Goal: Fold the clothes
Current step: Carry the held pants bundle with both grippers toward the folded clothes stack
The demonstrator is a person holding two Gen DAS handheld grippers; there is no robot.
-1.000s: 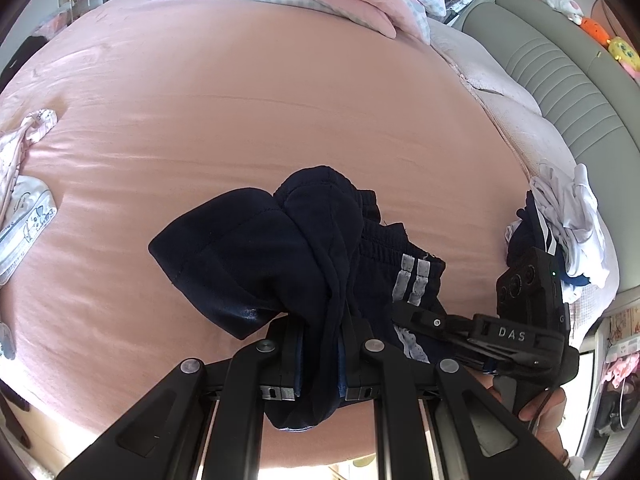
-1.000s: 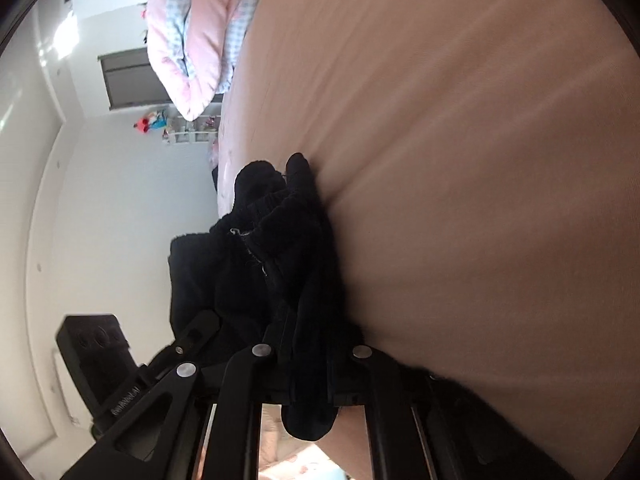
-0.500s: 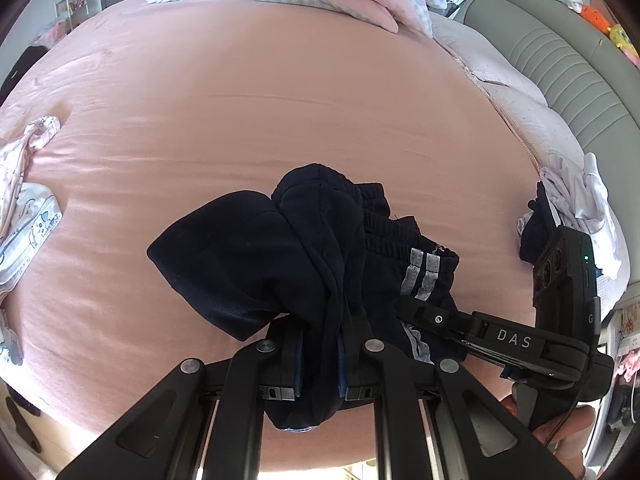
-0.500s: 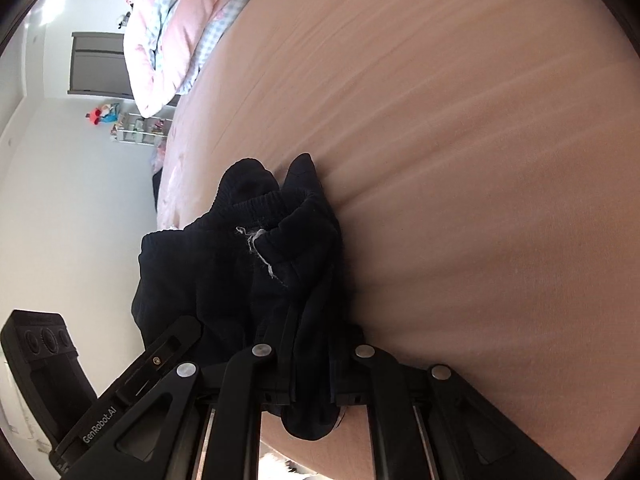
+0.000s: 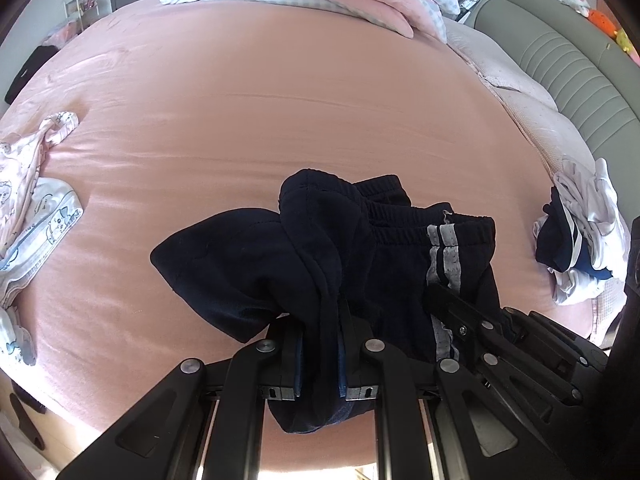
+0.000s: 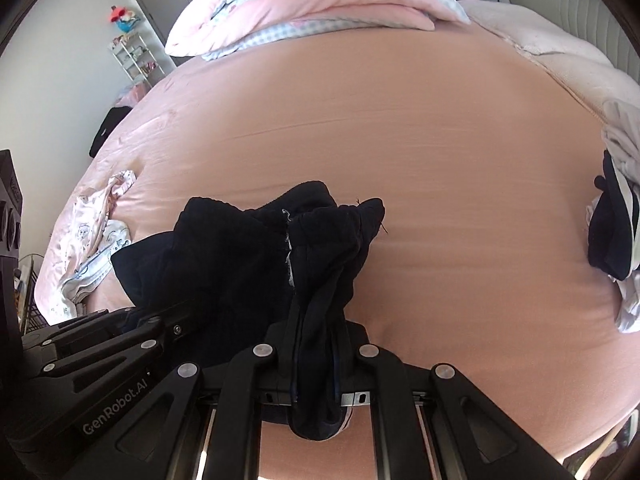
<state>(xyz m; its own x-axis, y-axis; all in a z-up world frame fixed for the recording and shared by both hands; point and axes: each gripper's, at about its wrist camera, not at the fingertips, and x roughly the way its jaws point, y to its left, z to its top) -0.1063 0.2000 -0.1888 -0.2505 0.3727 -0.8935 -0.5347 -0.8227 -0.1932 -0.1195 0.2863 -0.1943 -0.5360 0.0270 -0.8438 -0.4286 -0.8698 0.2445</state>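
With the left gripper [image 5: 319, 354] and right gripper [image 6: 314, 360] both clamped on the navy track shorts [image 5: 400, 264] (right jaws easing open, cloth between them), keep the 2 grips level, probably at the waistband, and pull taut.

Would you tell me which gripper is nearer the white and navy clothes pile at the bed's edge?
Right. The right gripper holds the navy trousers on the side towards the pile; the left gripper grips them on the far side.
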